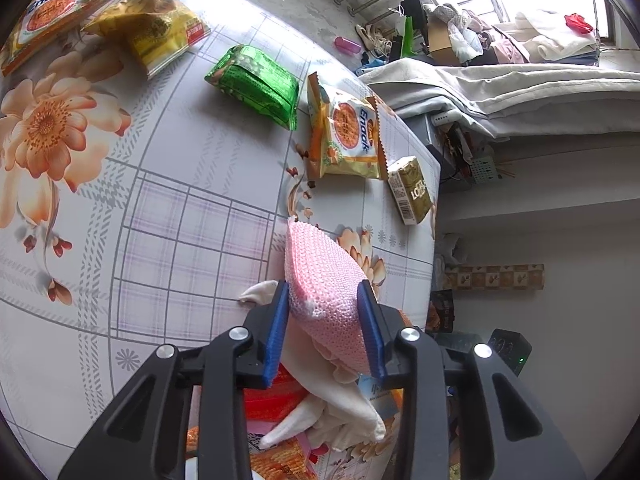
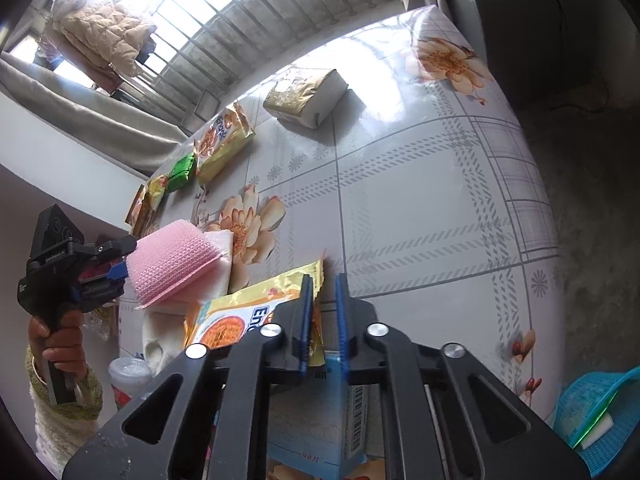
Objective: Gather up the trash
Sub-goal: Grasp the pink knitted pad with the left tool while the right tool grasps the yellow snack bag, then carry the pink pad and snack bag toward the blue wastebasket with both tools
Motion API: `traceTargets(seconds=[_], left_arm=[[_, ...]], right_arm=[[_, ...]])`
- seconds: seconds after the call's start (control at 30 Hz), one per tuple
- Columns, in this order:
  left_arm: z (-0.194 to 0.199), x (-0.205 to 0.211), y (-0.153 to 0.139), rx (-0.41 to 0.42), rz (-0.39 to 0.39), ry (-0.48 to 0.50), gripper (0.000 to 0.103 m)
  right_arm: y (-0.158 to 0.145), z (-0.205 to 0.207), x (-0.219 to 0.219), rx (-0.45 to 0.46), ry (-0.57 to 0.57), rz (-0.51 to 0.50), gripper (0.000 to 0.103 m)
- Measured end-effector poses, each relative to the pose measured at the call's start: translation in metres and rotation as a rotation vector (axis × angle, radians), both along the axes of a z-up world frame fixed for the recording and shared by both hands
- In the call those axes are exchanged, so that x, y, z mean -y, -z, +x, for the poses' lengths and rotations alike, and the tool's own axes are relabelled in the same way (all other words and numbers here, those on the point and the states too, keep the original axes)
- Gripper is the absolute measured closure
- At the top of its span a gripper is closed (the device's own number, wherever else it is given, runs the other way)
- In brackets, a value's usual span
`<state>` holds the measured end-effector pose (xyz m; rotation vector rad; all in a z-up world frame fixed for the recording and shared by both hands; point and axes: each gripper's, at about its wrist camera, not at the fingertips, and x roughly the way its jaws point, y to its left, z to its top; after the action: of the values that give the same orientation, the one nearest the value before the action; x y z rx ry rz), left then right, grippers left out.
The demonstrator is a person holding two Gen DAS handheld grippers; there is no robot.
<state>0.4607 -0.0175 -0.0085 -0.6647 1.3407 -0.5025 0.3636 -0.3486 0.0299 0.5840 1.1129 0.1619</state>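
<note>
The left gripper (image 1: 326, 300) has its blue pads pressed on either side of a pink bubble-wrap pouch (image 1: 324, 276), held just above the floral tablecloth (image 1: 168, 216); the right gripper (image 2: 323, 292) is clamped nearly closed on the edge of a yellow Enaak snack wrapper (image 2: 240, 316), just beside that pouch; farther along the tablecloth lie a green packet (image 1: 256, 84), another Enaak wrapper (image 1: 344, 136) and a small gold pack (image 1: 412, 190); a blue mesh basket (image 2: 592, 412) at the tablecloth's edge holds something green and white.

We saw the right gripper (image 2: 324, 280) pinching a yellow snack wrapper (image 2: 236, 320) over the floral tablecloth (image 2: 420, 200), while the left gripper (image 2: 120, 270) clamped a pink sponge (image 2: 168, 264).
</note>
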Motion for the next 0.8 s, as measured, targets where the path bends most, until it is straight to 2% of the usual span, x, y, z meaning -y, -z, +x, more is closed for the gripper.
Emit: traceTargets(seconds=[0.2, 0.47, 0.8], left_arm=[[-0.004, 0.000, -0.010, 0.030, -0.034, 0.007, 0.072], [-0.013, -0.004, -0.033, 0.080, -0.085, 0.006, 0.073], [-0.047, -0.007, -0.069, 0.156, -0.119, 0.027, 0.073]], right_arm=[[-0.013, -0.006, 0.004, 0.052, 0.011, -0.015, 0.102], [-0.050, -0.019, 0.001, 0.159, 0.002, -0.045, 0.102], [-0.085, -0.047, 0.007, 0.237, 0.014, -0.045, 0.102]])
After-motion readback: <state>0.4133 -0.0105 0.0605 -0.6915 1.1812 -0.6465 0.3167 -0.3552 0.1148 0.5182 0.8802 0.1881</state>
